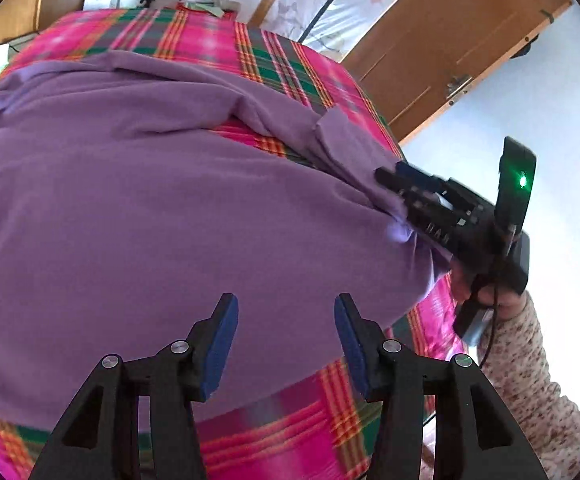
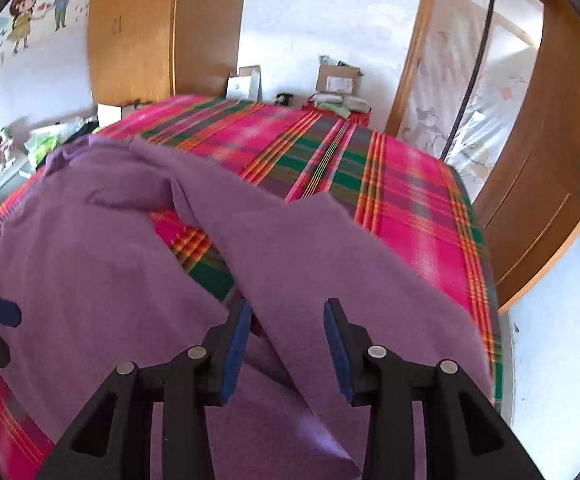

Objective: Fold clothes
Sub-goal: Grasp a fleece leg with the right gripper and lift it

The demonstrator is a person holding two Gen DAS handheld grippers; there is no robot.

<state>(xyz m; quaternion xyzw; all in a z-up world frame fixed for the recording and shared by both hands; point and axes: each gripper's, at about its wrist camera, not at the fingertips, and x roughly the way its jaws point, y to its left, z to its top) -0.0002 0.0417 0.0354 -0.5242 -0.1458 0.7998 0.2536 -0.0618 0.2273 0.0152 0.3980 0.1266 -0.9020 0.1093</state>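
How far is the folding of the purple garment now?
Early stage. Done: the garment lies spread on the plaid cloth. In hand: the left tongs stand open above it, gripping nothing; the right tongs are open over a sleeve. Left: no neat fold shows yet.

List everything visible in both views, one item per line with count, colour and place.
garment: one, purple, spread on the bed, one sleeve lying diagonally
bedcover: one, pink, green and orange plaid, under the garment
door: one, brown wood, open, beyond the bed
wardrobe: one, brown wood, by the far wall
cardboard boxes: several, brown and white, behind the bed
wall sticker: one, two cartoon children, far wall
left claw: black with blue pads, open above the garment
right claw: same colours, open over the sleeve
sleeve of the person: one, floral beige, right arm
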